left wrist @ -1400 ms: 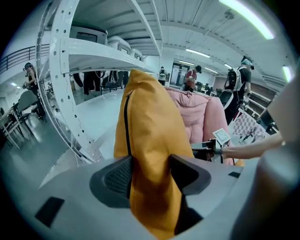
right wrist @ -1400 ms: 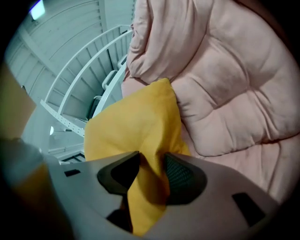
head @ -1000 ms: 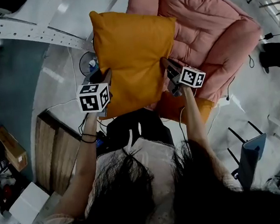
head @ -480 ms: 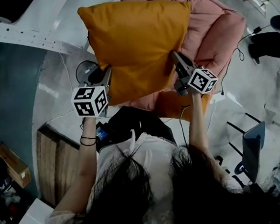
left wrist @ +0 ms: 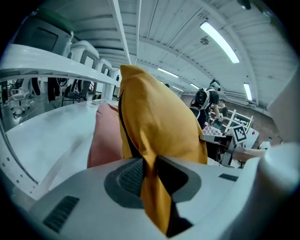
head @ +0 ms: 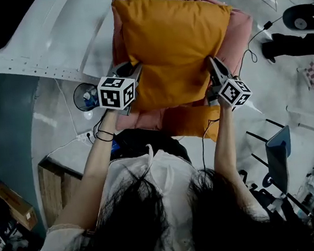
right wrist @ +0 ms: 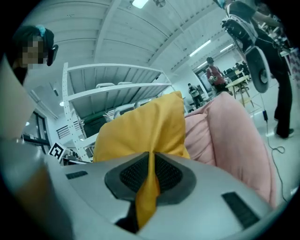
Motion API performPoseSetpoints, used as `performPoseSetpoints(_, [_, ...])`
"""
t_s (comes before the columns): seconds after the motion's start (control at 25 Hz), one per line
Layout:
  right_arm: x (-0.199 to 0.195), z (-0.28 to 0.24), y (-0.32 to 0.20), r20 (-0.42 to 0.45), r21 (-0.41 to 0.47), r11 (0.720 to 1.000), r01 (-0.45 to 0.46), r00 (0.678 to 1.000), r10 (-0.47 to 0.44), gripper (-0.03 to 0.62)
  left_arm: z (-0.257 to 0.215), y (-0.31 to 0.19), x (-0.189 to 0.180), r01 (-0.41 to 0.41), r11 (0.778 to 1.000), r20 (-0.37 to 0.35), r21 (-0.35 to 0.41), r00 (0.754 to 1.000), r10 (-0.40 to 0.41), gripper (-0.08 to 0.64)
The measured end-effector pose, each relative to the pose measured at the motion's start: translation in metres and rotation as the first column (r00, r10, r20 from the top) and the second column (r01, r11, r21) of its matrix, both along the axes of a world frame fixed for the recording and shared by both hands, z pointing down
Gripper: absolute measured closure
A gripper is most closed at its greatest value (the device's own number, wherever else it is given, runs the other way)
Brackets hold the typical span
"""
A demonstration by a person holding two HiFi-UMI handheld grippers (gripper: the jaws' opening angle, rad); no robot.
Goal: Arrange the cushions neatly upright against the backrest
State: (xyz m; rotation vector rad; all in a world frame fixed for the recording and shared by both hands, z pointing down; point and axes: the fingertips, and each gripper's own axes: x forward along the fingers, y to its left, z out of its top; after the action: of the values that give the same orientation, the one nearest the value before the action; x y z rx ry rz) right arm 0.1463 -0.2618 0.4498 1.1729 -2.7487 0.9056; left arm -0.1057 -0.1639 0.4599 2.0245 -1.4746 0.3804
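Observation:
A big orange cushion [head: 174, 49] hangs upright in front of the pink armchair's backrest [head: 238, 29], held by its two lower side edges. My left gripper [head: 135, 73] is shut on the cushion's left edge; its jaws have just been closing, with a fold of orange fabric [left wrist: 152, 187] between the pads. On the right edge, my right gripper [head: 213, 70] is shut on another fold [right wrist: 149, 187]. A second orange cushion [head: 192, 121] lies on the seat below. In the gripper views, the held cushion [left wrist: 159, 122] [right wrist: 140, 126] stands next to the pink armchair [left wrist: 103, 136] [right wrist: 229, 136].
A white perforated rack [head: 23, 55] runs along the left. Cables and a round thing [head: 84, 97] lie on the floor by the armchair's left side. A wooden crate [head: 52, 184] is at lower left. A person's feet [head: 295, 40] and a blue-seated chair [head: 279, 160] are at the right.
Both grippers have carried the orange cushion rightwards and further away, from beside the armchair to squarely in front of its backrest. The fabric stays pinched in both.

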Motion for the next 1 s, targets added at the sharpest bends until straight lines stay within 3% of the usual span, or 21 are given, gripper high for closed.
performPoseSetpoints(0.4, [0.029, 0.045, -0.022, -0.04, -0.055, 0.996, -0.064, 0.997, 0.062, 0.538, 0.04, -0.078, 0.014, -0.075, 0.997, 0.088, -0.011, 0.993, 0.076, 0.476])
performPoseSetpoints(0.6, [0.028, 0.068, -0.03, -0.146, -0.059, 0.998, -0.036, 0.989, 0.027, 0.538, 0.069, -0.094, 0.012, -0.087, 0.996, 0.084, -0.007, 0.993, 0.087, 0.476])
performPoseSetpoints(0.72, [0.024, 0.094, -0.029, -0.237, -0.088, 0.996, 0.01, 0.971, -0.031, 0.537, 0.103, -0.094, 0.01, -0.097, 0.993, 0.119, -0.074, 0.987, 0.105, 0.476])
performPoseSetpoints(0.88, [0.023, 0.134, -0.029, -0.325, -0.161, 0.987, 0.013, 0.944, -0.066, 0.537, 0.134, -0.099, 0.01, -0.16, 0.977, 0.236, -0.143, 0.953, 0.19, 0.474])
performPoseSetpoints(1.0, [0.025, 0.156, -0.031, -0.352, -0.21, 0.978, -0.008, 0.933, -0.068, 0.537, 0.152, -0.101, 0.012, -0.173, 0.97, 0.232, -0.169, 0.95, 0.21, 0.474])
